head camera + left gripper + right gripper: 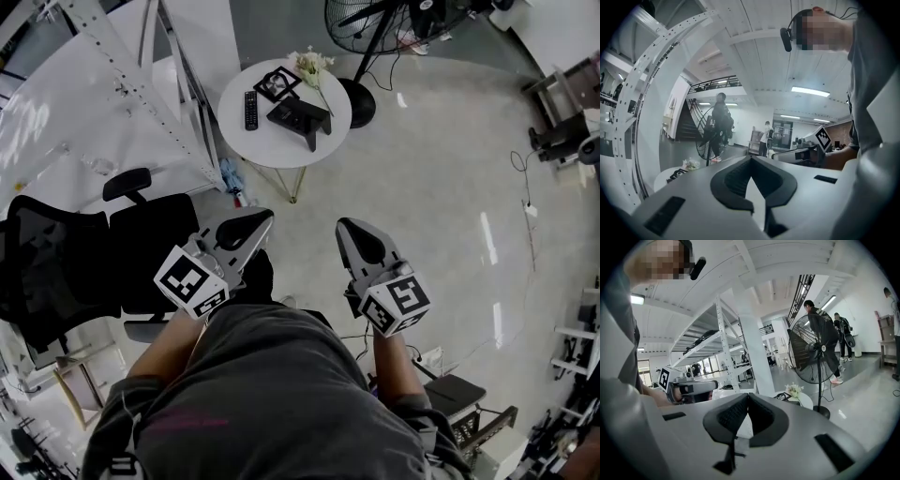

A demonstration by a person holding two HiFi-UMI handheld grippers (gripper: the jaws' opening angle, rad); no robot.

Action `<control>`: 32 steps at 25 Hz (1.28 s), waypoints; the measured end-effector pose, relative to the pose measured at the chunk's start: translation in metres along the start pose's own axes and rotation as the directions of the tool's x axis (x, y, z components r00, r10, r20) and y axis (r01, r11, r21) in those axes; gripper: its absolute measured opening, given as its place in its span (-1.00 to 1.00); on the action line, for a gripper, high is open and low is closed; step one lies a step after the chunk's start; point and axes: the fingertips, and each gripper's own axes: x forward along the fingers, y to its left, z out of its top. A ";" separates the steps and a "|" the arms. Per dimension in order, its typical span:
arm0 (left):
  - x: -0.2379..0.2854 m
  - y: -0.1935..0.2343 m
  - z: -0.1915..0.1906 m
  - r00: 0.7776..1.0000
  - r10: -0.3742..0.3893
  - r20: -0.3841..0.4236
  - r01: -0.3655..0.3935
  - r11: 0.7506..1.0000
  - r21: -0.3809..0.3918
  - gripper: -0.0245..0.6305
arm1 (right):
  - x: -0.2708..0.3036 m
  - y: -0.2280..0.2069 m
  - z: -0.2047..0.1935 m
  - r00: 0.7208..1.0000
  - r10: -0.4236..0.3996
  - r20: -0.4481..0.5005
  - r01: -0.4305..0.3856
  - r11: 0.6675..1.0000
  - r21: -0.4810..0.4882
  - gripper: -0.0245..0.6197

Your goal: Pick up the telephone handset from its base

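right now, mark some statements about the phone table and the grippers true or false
1. The telephone sits on the round white table. True.
2. The right gripper holds the handset. False: its jaws are shut on nothing, well short of the table.
3. A remote lies on the table, left of the telephone in the head view. True.
4. The black office chair stands at the person's right. False: it is on the side of the left gripper.

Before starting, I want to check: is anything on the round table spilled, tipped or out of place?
Nothing stands out. The telephone, the slim black remote-like thing and the flowers rest on the round table, none visibly spilled or broken.
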 end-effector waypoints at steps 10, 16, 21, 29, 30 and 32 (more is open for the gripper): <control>0.044 0.103 0.004 0.999 -0.028 -0.029 0.027 0.999 -0.042 -0.88 | 0.097 -0.040 0.020 0.999 -0.022 -0.048 0.023 1.000 0.021 -0.86; 0.064 0.167 0.005 0.997 -0.043 -0.060 0.039 0.997 -0.072 -0.88 | 0.150 -0.065 0.034 0.996 -0.056 -0.075 0.058 0.998 0.028 -0.86; 0.077 0.221 0.003 0.996 -0.051 -0.079 0.042 0.993 -0.115 -0.88 | 0.189 -0.087 0.040 0.990 -0.097 -0.100 0.102 0.993 0.053 -0.86; 0.095 0.286 0.008 0.994 -0.057 -0.098 0.044 0.990 -0.131 -0.88 | 0.240 -0.114 0.047 0.984 -0.127 -0.124 0.136 0.988 0.070 -0.86; 0.096 0.292 0.008 0.993 -0.057 -0.099 0.044 0.990 -0.132 -0.88 | 0.245 -0.117 0.046 0.983 -0.128 -0.130 0.138 0.988 0.071 -0.86; 0.099 0.300 0.008 0.993 -0.056 -0.102 0.042 0.990 -0.132 -0.88 | 0.253 -0.123 0.046 0.982 -0.129 -0.136 0.140 0.987 0.075 -0.86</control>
